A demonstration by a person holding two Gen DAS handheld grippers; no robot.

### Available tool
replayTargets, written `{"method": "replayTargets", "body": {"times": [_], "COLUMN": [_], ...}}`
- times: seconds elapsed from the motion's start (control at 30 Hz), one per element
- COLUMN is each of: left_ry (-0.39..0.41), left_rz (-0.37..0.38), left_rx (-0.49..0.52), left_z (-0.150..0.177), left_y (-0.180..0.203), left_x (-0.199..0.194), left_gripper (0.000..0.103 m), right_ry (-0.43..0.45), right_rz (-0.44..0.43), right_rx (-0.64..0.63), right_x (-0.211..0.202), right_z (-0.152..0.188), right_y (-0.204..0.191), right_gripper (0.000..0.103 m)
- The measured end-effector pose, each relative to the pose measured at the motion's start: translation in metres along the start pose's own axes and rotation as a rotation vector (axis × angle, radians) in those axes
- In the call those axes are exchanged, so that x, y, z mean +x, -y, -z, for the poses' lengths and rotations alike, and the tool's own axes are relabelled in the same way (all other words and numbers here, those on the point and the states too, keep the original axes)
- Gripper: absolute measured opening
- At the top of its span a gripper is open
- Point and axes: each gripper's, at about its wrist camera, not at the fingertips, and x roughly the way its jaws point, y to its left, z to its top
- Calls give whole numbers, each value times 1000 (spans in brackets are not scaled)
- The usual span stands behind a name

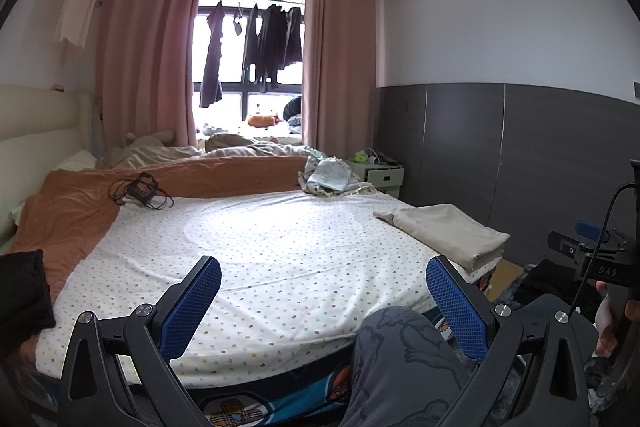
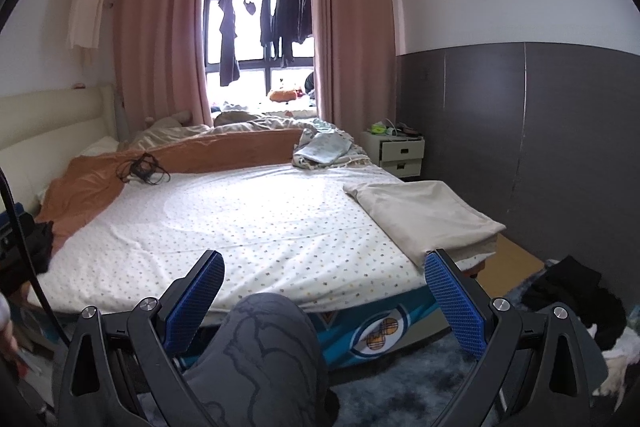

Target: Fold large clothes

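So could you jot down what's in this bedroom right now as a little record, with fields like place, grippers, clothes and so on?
place: bedroom, seen from the foot of the bed
left gripper: open, holding nothing, above the bed's near edge
right gripper: open, holding nothing
folded cloth: beige, flat on the bed's right edge
black garment: in a heap on the floor to the right
orange blanket: pushed toward the headboard side, cable on it
person: knee in grey patterned trousers between the fingers
window: dark clothes hanging
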Motion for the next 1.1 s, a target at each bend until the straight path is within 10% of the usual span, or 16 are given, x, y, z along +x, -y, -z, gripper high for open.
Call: {"method": "replayTargets", "body": {"times": [1.1], "left_ry": [-4], "left_rz": [-7], "left_rx": [0], "left_z": [2], "left_y": [2], "left_x": [-7], "left_gripper": [103], "right_ry": [-38], "right_rz": [-5], "right_rx": [15], "right_x": [6], "right_z": [5], "right_y": [3], "right_gripper": [101]}}
